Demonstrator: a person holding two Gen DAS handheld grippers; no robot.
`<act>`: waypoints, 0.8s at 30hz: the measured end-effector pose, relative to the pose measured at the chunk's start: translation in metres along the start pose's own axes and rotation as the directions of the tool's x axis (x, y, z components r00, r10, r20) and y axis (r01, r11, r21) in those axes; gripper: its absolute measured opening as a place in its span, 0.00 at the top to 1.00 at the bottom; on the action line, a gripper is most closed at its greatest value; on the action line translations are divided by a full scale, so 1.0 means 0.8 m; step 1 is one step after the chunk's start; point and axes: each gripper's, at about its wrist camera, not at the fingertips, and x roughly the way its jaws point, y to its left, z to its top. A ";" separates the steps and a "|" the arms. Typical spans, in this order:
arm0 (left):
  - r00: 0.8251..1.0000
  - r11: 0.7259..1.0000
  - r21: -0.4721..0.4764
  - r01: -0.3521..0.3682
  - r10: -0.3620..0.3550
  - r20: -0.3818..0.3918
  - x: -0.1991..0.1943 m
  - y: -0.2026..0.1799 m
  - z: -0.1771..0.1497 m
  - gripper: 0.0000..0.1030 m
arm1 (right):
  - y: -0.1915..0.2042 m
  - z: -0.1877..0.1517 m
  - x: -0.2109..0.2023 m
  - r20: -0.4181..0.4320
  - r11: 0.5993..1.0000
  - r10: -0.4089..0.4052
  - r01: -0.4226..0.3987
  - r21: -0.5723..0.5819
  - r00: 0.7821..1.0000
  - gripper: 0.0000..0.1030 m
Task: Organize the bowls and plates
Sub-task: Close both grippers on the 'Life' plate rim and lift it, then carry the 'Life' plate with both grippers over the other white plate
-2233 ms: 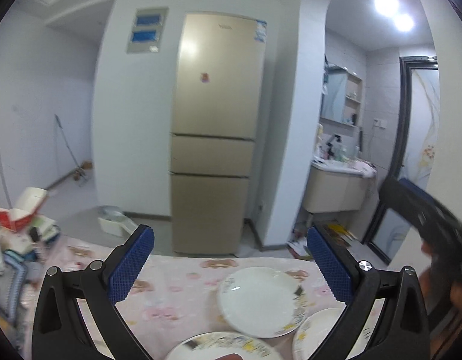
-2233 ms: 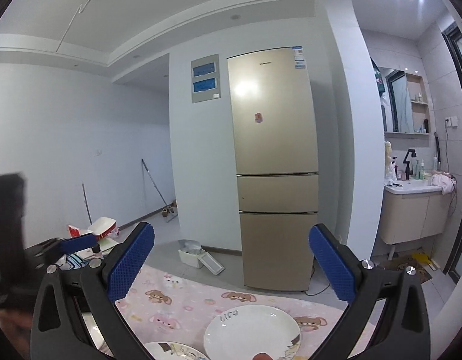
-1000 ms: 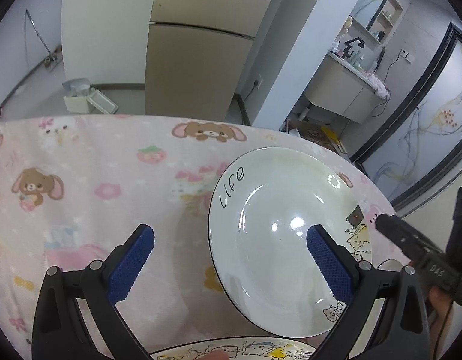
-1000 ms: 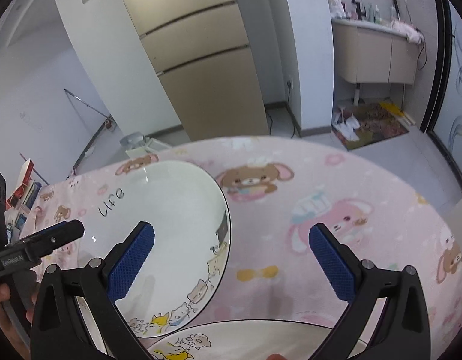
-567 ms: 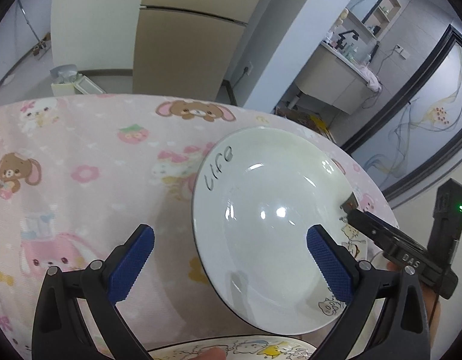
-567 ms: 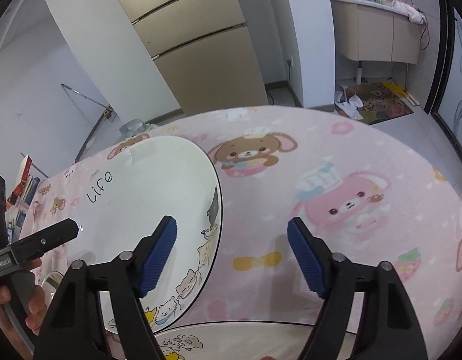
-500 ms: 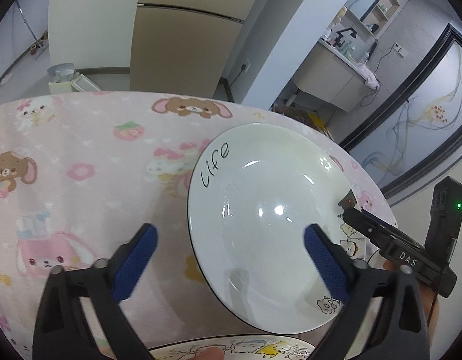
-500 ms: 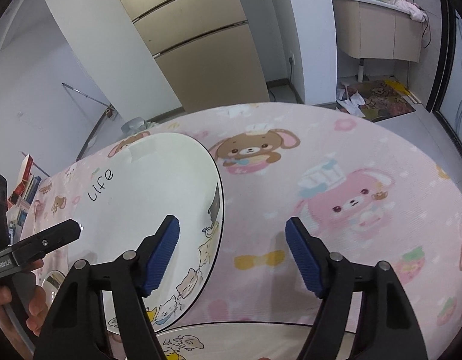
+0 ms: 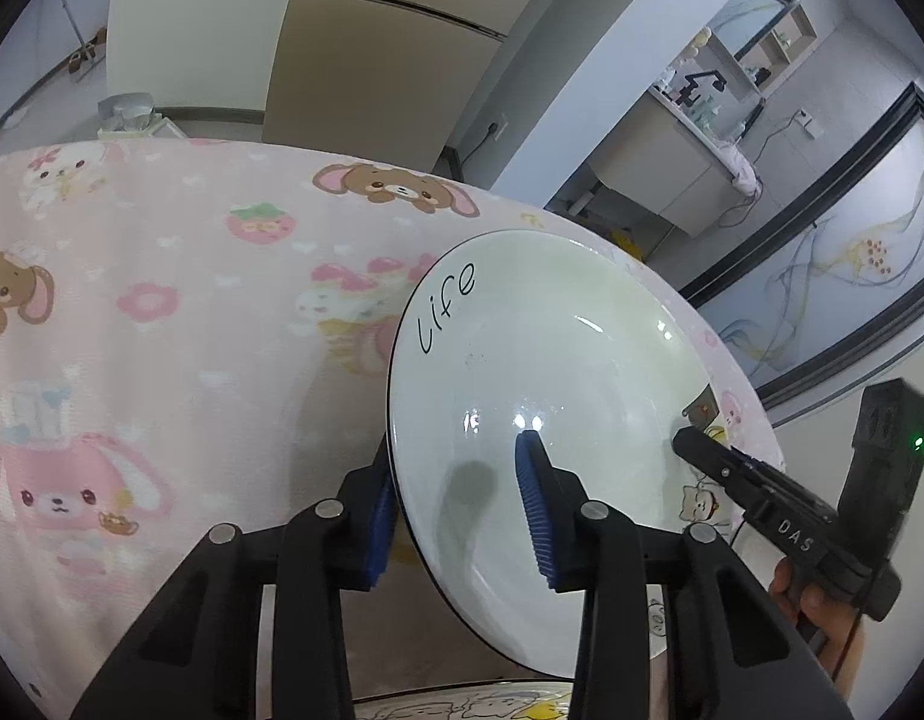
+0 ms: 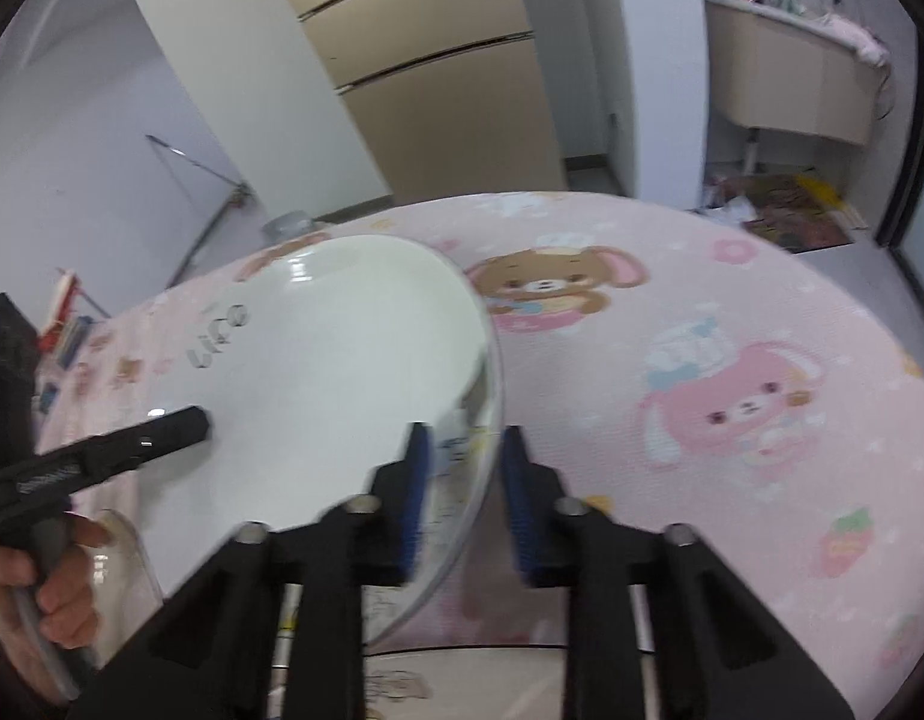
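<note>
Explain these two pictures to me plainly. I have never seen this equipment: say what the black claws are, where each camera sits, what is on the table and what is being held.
No robot here: a person holds a hand tool in each hand, each with two blue-padded fingers and a camera looking along them. The left gripper and the right gripper have each closed on opposite edges of the white plate, which has "Life" written on it. Below lies a pink cartoon tablecloth. Another decorated plate peeks in at the bottom edge. A fridge stands behind.
</note>
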 end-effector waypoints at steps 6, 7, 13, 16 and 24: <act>1.000 1.000 -0.004 -0.009 0.009 0.008 -0.001 0.004 -0.001 0.69 | -0.001 0.002 -0.006 0.028 0.999 -0.050 0.051 -0.009 0.998 0.83; 1.000 1.000 -0.004 -0.012 0.012 0.010 -0.001 0.004 -0.002 0.70 | -0.005 0.003 -0.011 0.040 0.998 -0.057 0.057 0.001 0.998 0.83; 0.999 0.999 -0.007 -0.043 0.044 0.019 -0.002 0.006 -0.002 0.81 | -0.014 0.007 -0.018 0.066 0.999 -0.033 0.031 0.035 0.997 0.85; 1.000 0.999 -0.035 -0.014 0.015 0.019 -0.004 0.015 -0.002 0.83 | -0.016 0.006 -0.018 0.072 0.999 -0.023 0.020 0.035 0.997 0.89; 1.000 0.997 -0.074 0.015 -0.013 0.018 -0.005 0.022 -0.002 0.84 | -0.024 0.007 -0.020 0.094 0.995 0.040 -0.048 0.090 0.995 0.94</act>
